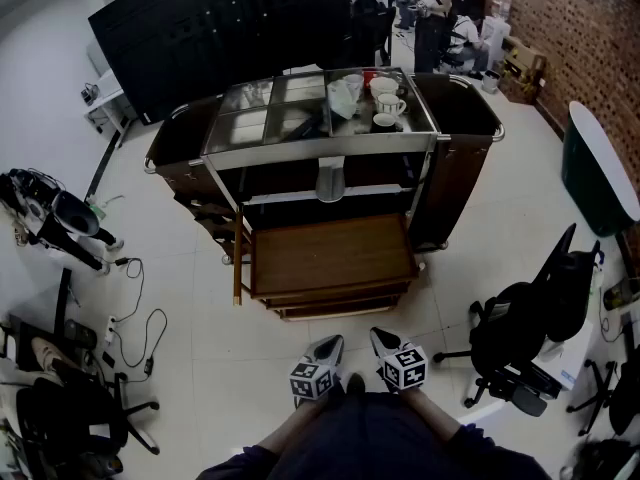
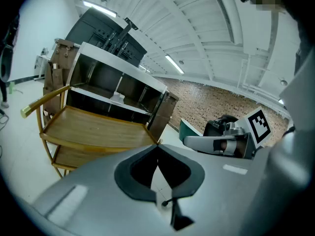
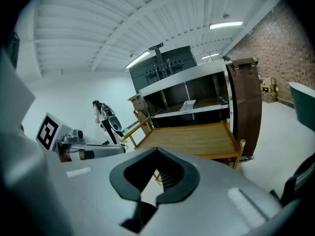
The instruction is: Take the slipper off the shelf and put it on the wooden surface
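Note:
A pale slipper lies on the middle shelf of a dark service cart, under its steel top. Below it a wooden surface juts out toward me. My left gripper and right gripper hover side by side near my body, short of the wood, both shut and empty. The left gripper view has the slipper far off above the wooden surface, beyond the left gripper. The right gripper view shows the slipper and the wooden surface ahead of the right gripper.
Cups and a plastic bag sit on the cart top. Black office chairs stand at the right, and a green-edged table beyond them. Cables and equipment crowd the left floor.

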Available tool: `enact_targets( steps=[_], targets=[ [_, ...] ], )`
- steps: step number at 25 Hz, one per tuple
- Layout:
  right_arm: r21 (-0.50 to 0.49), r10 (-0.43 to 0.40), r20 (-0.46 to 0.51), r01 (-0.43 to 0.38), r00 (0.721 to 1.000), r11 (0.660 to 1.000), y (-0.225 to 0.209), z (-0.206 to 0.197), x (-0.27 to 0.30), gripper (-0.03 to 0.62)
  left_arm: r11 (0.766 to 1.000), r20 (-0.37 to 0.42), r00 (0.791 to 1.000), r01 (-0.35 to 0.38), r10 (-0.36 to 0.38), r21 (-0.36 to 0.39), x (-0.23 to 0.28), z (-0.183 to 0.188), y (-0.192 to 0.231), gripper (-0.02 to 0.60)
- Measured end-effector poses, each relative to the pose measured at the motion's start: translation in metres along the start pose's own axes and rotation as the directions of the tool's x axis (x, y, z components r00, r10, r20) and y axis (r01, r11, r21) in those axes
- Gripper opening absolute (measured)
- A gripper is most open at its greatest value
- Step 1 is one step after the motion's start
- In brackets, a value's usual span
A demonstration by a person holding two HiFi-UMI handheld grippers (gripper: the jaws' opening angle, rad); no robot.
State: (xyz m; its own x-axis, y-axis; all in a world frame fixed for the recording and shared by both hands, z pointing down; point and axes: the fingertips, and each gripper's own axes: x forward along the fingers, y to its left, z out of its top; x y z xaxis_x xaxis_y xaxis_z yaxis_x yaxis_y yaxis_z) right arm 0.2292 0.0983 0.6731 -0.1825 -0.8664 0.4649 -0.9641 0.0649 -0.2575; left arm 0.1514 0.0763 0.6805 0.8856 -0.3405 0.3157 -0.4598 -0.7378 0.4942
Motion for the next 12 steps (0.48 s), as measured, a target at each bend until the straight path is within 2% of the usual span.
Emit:
enact_targets(
  steps=[7,10,12],
  targets=[
    [0.140,-0.025,-0.032,0.029,0.999,0.990,0.031,-0.038,0.031,0.002,0.998,-0.105,0.994,-0.006,0.012,0.058,-0.036,0.000,0.042,0.017],
    [0.123,-0.003,-0.054,0.010,0.999,0.992,0.028,-0.035,0.040,0.005,0.999,-0.074,0.997,-0.030,0.033,0.044,-0.037,0.010,0.053,0.017],
    [0.095,0.018,-0.076,-0.010,0.997,0.995,0.028,-0.032,0.045,0.035,0.998,-0.056,0.997,-0.047,0.049,0.032,-0.038,0.013,0.059,0.017]
  ],
)
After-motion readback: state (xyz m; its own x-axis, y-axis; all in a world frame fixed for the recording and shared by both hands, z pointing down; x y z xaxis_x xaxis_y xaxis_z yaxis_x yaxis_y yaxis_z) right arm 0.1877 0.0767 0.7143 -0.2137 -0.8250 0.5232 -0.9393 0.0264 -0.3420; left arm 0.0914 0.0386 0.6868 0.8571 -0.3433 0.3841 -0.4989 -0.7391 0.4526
